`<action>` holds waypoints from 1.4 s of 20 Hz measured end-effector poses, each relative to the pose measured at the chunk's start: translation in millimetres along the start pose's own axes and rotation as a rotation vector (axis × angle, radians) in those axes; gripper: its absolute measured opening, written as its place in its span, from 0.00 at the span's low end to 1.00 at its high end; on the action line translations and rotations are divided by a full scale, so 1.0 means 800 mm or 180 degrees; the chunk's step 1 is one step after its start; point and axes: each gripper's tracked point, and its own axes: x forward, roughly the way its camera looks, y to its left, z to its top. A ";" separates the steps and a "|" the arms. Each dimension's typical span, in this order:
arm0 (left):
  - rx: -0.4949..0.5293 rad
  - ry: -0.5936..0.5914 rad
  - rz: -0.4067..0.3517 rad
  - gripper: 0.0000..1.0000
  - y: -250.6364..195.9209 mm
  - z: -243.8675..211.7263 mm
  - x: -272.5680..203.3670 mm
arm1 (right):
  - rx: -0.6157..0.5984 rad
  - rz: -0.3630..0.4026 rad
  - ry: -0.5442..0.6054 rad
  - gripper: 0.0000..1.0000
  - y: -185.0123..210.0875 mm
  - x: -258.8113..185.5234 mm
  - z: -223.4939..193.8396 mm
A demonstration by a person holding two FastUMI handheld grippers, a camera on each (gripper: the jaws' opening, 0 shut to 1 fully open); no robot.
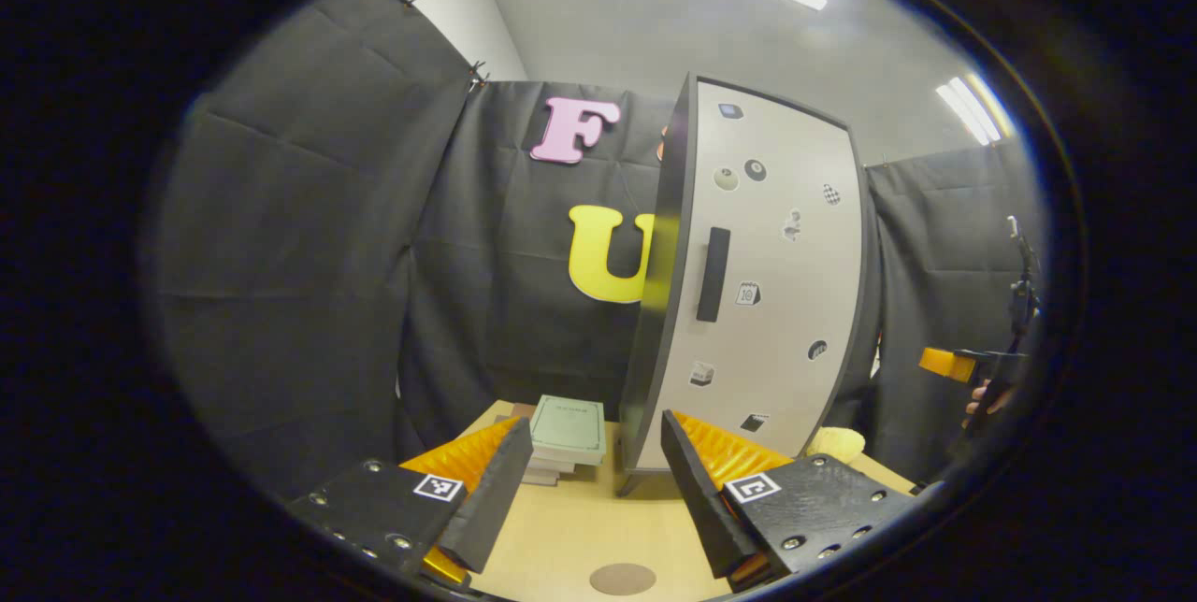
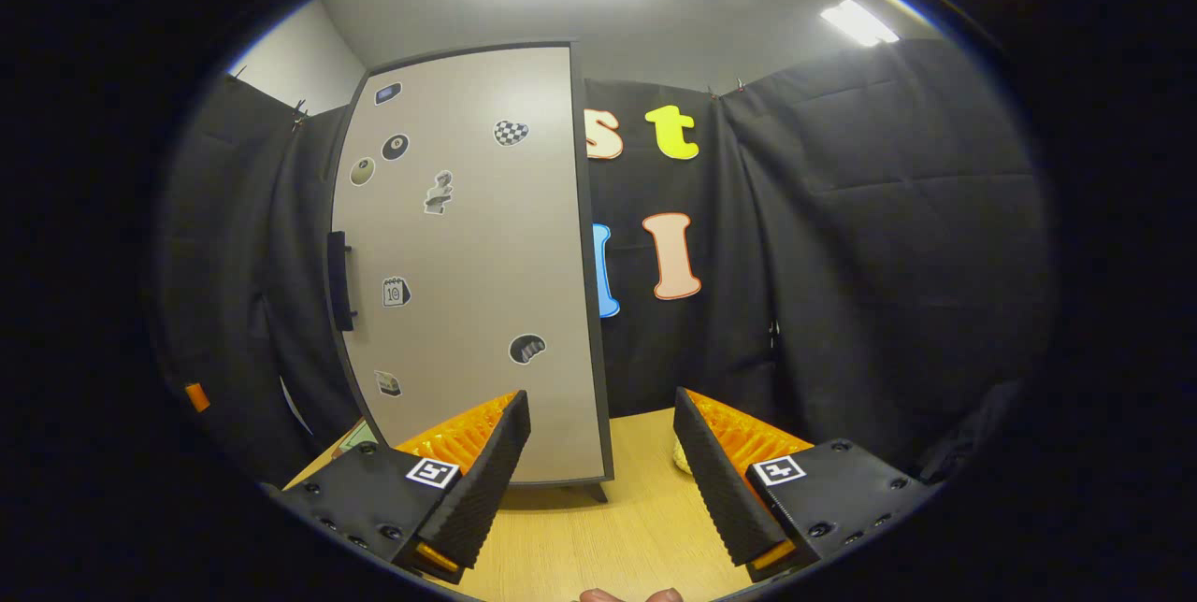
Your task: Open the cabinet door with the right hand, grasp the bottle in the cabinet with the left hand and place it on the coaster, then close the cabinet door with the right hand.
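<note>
The cabinet [image 1: 776, 284] stands upright on the wooden table, its grey sticker-covered door [image 2: 468, 265] shut, so its inside is hidden. A black vertical handle [image 1: 713, 273] sits near the door's left edge [image 2: 339, 279]. A round brown coaster [image 1: 622, 579] lies flat on the table in front of my left gripper [image 1: 594, 438], which is open and empty, short of the cabinet. My right gripper [image 2: 600, 410] is open with nothing between its fingers, facing the door's right part. In the left gripper view, the right gripper [image 1: 973, 366] appears far right, held by a hand.
A stack of books [image 1: 566, 438] with a pale green cover lies left of the cabinet's foot. A pale yellow soft object [image 1: 837, 441] rests on the table [image 2: 598, 527] right of the cabinet. Black cloth walls close in behind and on both sides.
</note>
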 end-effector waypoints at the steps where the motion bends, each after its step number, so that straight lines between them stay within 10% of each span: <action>1: -0.0008 0.0002 0.0021 0.83 0.001 -0.003 -0.003 | -0.0024 0.0035 0.0013 0.98 0.005 0.002 0.003; 28: -0.0092 0.0307 0.0841 0.86 0.107 -0.098 -0.053 | -0.0060 0.1401 0.0062 0.98 0.363 0.110 0.111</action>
